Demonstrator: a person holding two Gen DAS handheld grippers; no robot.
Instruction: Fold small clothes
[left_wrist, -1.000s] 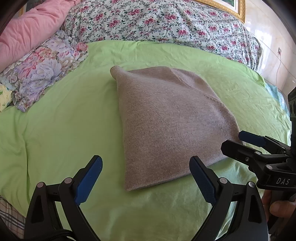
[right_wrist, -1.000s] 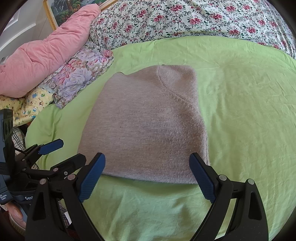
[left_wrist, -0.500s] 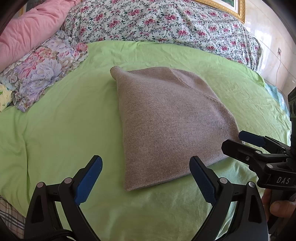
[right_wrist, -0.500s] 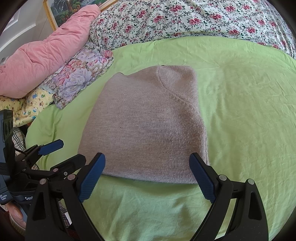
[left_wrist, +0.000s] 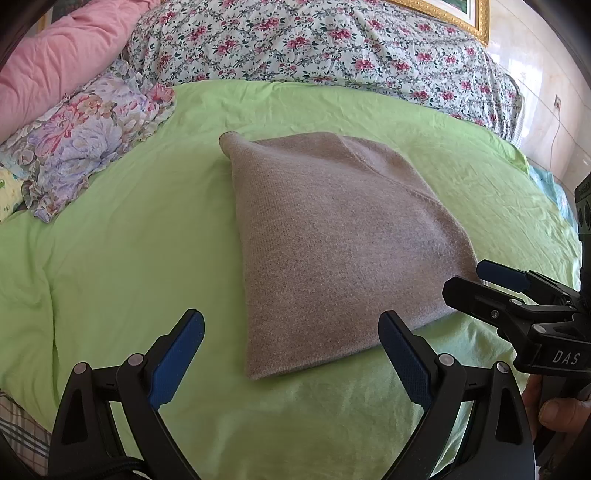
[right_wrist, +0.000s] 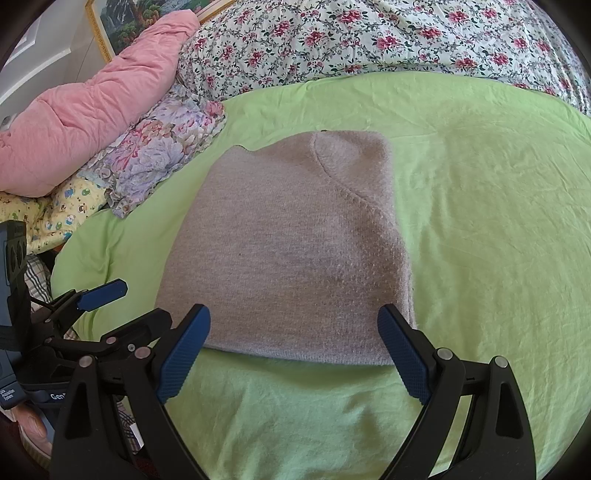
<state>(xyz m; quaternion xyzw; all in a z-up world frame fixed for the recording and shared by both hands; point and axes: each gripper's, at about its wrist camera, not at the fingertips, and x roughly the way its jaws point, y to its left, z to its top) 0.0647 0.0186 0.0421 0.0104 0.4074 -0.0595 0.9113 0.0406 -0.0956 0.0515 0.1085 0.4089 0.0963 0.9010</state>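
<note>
A: Left wrist view: left tool (left_wrist: 291, 360) spread wide, nothing in it. Folded beige sweater (left_wrist: 332, 243) flat on the green sheet (left_wrist: 122, 240), mid-bed.

B: Right tool (right_wrist: 293, 354)?

A: Also spread, empty, just short of the sweater's near edge. Underlayers hidden by the fold. Bedding (right_wrist: 85, 107) top left, cut off by frame.

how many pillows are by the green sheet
3: a pink pillow at far left, a purple floral one touching the sheet's left edge, a yellow cartoon-print one below it. More may be hidden.
</note>
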